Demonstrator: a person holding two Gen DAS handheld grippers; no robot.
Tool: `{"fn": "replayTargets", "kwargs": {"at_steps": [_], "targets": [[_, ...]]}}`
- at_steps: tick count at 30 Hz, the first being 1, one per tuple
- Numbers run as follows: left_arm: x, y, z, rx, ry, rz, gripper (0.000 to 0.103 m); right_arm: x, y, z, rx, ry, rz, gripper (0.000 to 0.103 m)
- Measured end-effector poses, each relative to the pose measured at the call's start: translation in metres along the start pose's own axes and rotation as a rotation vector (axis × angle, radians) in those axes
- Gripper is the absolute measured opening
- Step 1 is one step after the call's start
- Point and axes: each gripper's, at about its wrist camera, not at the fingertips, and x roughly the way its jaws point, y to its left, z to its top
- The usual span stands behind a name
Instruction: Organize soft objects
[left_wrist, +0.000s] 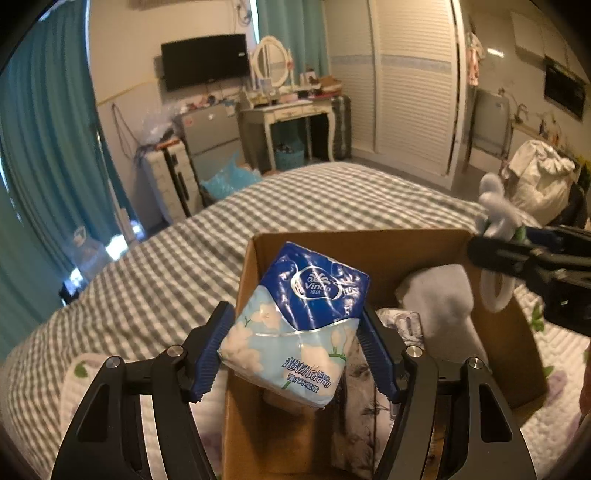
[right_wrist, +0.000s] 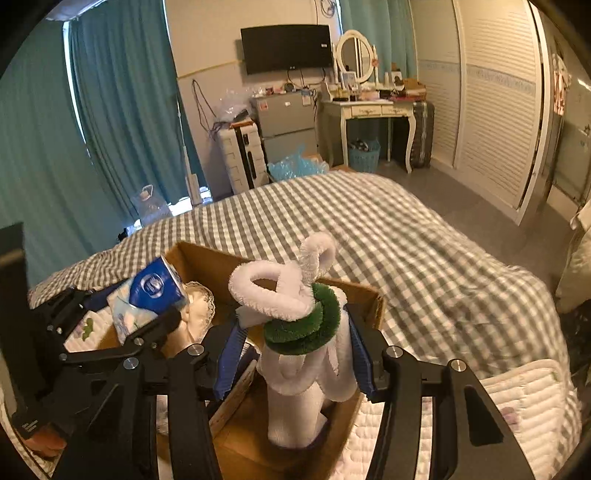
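Left gripper (left_wrist: 295, 347): its blue fingers (left_wrist: 212, 350) clamp a blue tissue pack (left_wrist: 295, 317) from both sides, holding it tilted above the left end of the cardboard box (left_wrist: 369, 243).
Right gripper (right_wrist: 291, 350): its fingers (right_wrist: 231, 362) stand either side of a white plush toy (right_wrist: 295, 332) with looped ears and a green collar, pressing its body, over the box's right end.
Cardboard box: open-topped, resting on a white quilted pad (right_wrist: 517, 391) near the bed's near edge; a white sock (left_wrist: 443, 302) and patterned cloth (left_wrist: 358, 398) lie inside.
Bed (right_wrist: 406, 236): covered in a grey checked sheet.
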Motion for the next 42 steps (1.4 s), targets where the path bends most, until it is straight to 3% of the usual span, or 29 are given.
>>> {"fn": "replayTargets", "kwargs": {"at_steps": [7,8,14,18,24,29,32,34,42], "targets": [[-0.013,-0.009,0.003,0.017,-0.061,0.010,0.070,0.005,-0.001,-0.007,0.048,-0.029,0.006,0.065],[-0.015,-0.011,0.004,0.025,-0.057,0.020,0.074,0.000,-0.001,-0.006,0.047,-0.038,0.000,0.068],[-0.049,-0.015,0.015,0.024,-0.046,0.059,0.075,-0.056,0.003,0.008,0.038,-0.097,-0.019,0.074],[-0.100,-0.012,0.031,0.006,-0.109,0.064,0.075,-0.111,0.009,0.017,0.030,-0.154,-0.039,0.074],[-0.209,-0.010,0.053,0.007,-0.265,0.079,0.075,-0.215,0.028,0.034,0.013,-0.256,-0.069,0.074],[-0.286,-0.008,0.050,0.017,-0.392,0.083,0.076,-0.293,0.042,0.031,0.005,-0.358,-0.087,0.074],[-0.326,-0.002,0.039,-0.012,-0.479,0.081,0.098,-0.332,0.052,0.022,-0.004,-0.427,-0.097,0.093],[-0.342,0.002,0.033,-0.022,-0.519,0.078,0.098,-0.353,0.058,0.011,-0.009,-0.476,-0.103,0.103],[-0.357,0.006,-0.004,-0.043,-0.585,0.043,0.098,-0.375,0.070,-0.043,0.012,-0.548,-0.082,0.103]]}}
